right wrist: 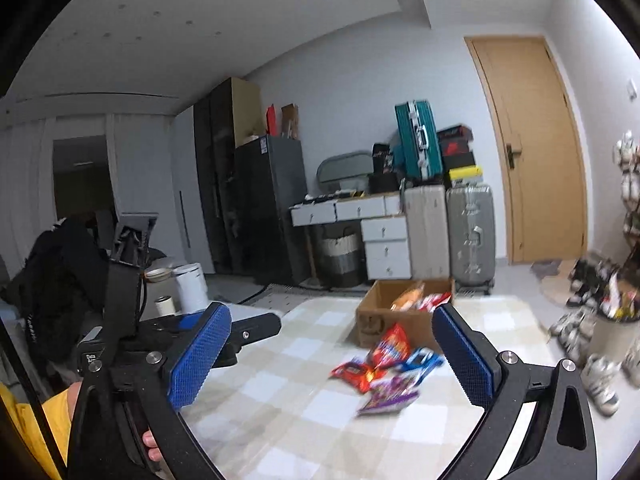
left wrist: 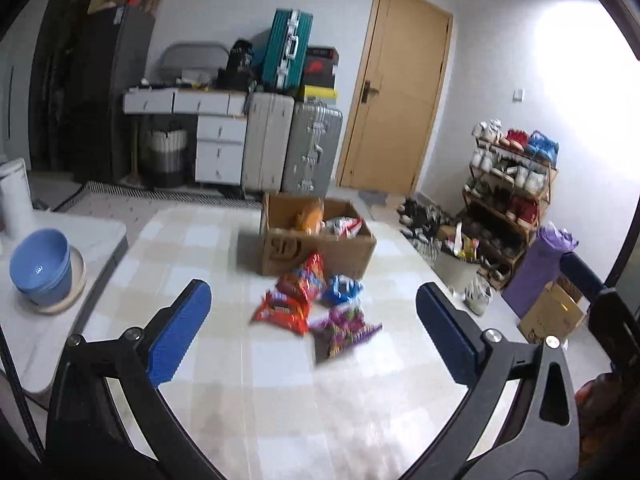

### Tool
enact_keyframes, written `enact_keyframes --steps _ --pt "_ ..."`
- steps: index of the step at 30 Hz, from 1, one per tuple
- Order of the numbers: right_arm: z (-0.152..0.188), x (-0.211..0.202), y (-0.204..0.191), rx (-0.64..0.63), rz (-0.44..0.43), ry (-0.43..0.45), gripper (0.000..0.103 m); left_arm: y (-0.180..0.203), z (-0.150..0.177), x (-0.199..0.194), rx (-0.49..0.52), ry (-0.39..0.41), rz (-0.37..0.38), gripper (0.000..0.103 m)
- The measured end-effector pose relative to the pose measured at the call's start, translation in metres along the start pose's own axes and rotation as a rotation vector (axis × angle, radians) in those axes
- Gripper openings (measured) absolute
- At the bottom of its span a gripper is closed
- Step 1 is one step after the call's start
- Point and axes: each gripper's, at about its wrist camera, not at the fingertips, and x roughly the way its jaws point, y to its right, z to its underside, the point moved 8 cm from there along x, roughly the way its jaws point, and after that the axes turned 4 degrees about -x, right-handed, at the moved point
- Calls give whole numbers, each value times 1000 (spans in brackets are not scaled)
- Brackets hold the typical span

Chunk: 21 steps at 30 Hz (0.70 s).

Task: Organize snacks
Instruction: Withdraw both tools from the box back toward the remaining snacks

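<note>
Landmark is the cardboard box (left wrist: 316, 246) on the checked tablecloth (left wrist: 224, 240) — open top, a few packets already inside, an orange one (left wrist: 310, 216) and a red-and-white one (left wrist: 346, 226) showing above the rim, so it reads as the bin the snacks go into. Just in front of the box lies a loose heap of four packets, touching or overlapping: a tall red bag (left wrist: 304, 278) leaning toward the box wall, a flat red bag (left wrist: 282, 312) nearest the left gripper side, a blue packet (left wrist: 342, 290) to the right of the red ones, a purple packet (left wrist: 344, 330) furthest from the box. My read: heap sits close to the box so each transfer is a short lift, and nothing is in hand yet. Left gripper (left wrist: 314, 328) has jaws spread wide, nothing between the pads, heap framed in the gap. Right gripper (right wrist: 332, 360) is the same — wide apart, empty, aimed at the box and heap from further right; the left device and a hand (right wrist: 150, 446) with a yellow sleeve show at its left edge. Both views are motion-blurred. Room behind the box: grey and beige suitcases (left wrist: 292, 150), a teal one (left wrist: 286, 50) stacked above, a white drawer unit (left wrist: 220, 148), a wooden door (left wrist: 396, 92). Right of the box, a shoe rack (left wrist: 508, 196) with shoes on the floor. Left of the box, blue bowls (left wrist: 42, 266) on a side table.
</note>
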Motion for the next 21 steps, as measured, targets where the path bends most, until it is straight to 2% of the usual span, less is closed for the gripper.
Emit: enact_keyframes --steps 7,12,21 --pt "33 23 16 52 -2 -73 102 -1 27 16 23 -8 -31 102" --pt "51 35 24 99 -13 -116 102 -6 32 40 5 -74 -28 102" --pt "62 41 26 97 -13 -132 102 -10 41 63 -6 -92 -7 102"
